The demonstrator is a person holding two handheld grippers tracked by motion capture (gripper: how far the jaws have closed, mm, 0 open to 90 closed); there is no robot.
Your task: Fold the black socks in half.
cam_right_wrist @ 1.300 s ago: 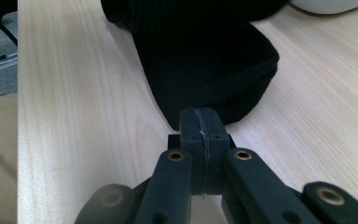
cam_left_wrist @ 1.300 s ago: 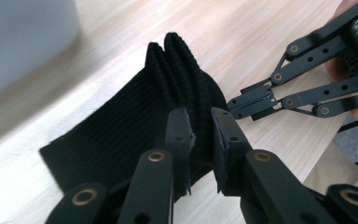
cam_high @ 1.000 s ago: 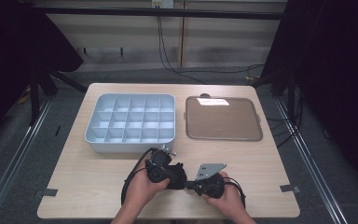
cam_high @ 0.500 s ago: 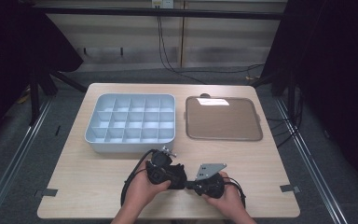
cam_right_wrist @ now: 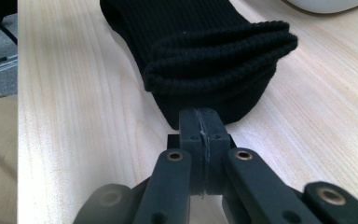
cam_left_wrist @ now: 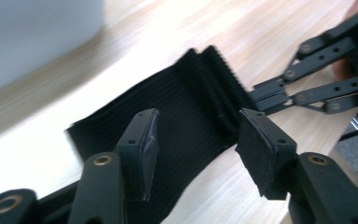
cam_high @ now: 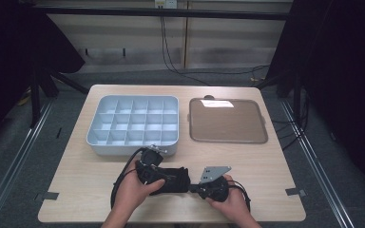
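On the near half of the wooden table [cam_high: 266, 166], a folded black ribbed fabric piece [cam_high: 173, 179] is lying flat between the two grippers. The left gripper [cam_high: 159, 176] is hovering over the left part of the fabric, and in the left gripper view its jaws are standing wide apart above the cloth [cam_left_wrist: 186, 102], with neither pad touching it. The right gripper [cam_high: 193, 188] is pointing toward the fabric from the right side; in the right gripper view its jaws are pressed together at the lower edge of the folded end [cam_right_wrist: 214, 65], pinching the fabric. That same gripper is showing in the left gripper view as a black linkage [cam_left_wrist: 317, 79] meeting the far edge of the cloth. The left hand [cam_high: 133, 192] and the right hand [cam_high: 233, 204] are each wrapping around a gripper body. Beyond the fabric, a white compartment tray [cam_high: 133, 124] is sitting near the left gripper, and a brown flat tray [cam_high: 228, 121] is sitting just beside it on the right, well apart from the fabric.
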